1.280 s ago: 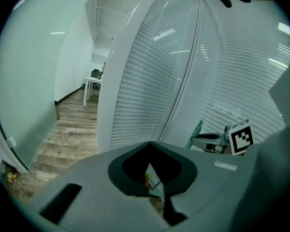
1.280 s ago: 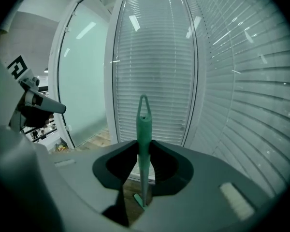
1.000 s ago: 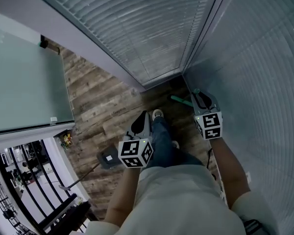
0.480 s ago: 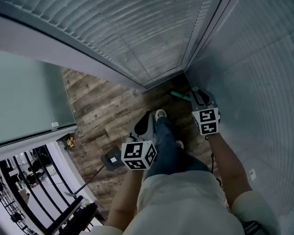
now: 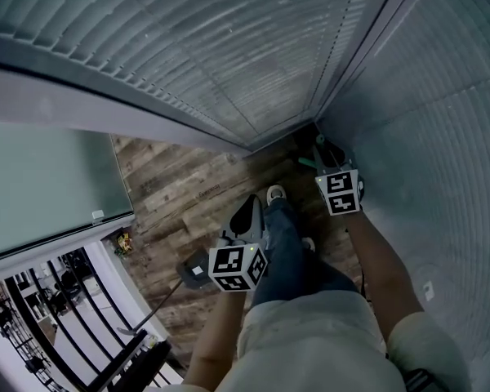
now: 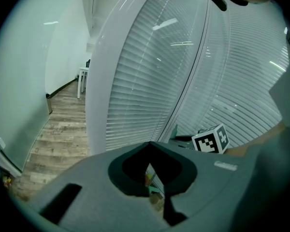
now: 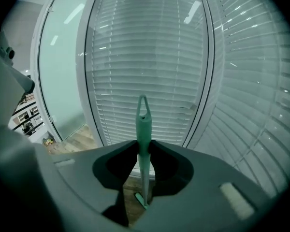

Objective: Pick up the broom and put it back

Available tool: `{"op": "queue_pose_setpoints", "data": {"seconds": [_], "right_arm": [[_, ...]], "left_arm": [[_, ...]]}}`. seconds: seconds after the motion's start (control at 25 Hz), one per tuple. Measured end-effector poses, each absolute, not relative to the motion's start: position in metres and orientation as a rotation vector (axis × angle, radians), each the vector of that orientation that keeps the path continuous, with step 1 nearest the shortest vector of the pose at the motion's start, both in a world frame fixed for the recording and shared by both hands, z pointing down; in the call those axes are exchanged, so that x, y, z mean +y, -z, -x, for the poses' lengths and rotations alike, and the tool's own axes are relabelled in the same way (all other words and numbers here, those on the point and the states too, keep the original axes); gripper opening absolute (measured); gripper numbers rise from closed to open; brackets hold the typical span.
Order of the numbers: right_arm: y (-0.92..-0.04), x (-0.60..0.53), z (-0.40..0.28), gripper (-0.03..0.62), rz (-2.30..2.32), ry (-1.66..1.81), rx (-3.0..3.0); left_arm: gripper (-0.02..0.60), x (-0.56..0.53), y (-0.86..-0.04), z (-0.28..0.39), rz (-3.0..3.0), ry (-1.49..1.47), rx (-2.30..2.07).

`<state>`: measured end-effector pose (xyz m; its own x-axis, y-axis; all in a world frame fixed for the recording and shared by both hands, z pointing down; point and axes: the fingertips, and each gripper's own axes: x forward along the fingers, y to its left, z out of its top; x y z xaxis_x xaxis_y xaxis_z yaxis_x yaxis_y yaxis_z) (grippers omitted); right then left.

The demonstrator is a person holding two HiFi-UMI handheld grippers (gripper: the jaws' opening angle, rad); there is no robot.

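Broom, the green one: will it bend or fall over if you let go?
Probably stiff: the broom handle looks straight in the right hand-held gripper. Tall and thin, it would likely tip unless leaned into the corner.

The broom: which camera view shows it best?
The right gripper view: the green broom handle stands upright between the closed jaws. The head view shows only a short green piece; the left gripper view shows nothing clear of it.

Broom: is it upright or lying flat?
Upright: the broom stands vertically, clamped in the right gripper, head down by the floor.
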<state>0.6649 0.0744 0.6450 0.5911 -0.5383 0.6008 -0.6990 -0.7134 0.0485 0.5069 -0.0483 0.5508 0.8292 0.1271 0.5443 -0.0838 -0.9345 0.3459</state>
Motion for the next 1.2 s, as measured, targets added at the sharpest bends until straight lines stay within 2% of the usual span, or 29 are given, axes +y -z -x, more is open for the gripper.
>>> {"op": "queue_pose_setpoints", "data": {"seconds": [0.6, 1.2], "right_arm": [[-0.668, 0.031, -0.722, 0.094, -2.535, -0.814, -1.0], [-0.677, 0.024, -0.749, 0.094, -2.525, -0.834, -0.972]], "left_arm": [[0.005, -0.061, -0.566, -0.518, -2.643, -0.849, 0.015], [0.005, -0.058, -0.57, -0.521, -2.614, -0.878, 0.013]]}}
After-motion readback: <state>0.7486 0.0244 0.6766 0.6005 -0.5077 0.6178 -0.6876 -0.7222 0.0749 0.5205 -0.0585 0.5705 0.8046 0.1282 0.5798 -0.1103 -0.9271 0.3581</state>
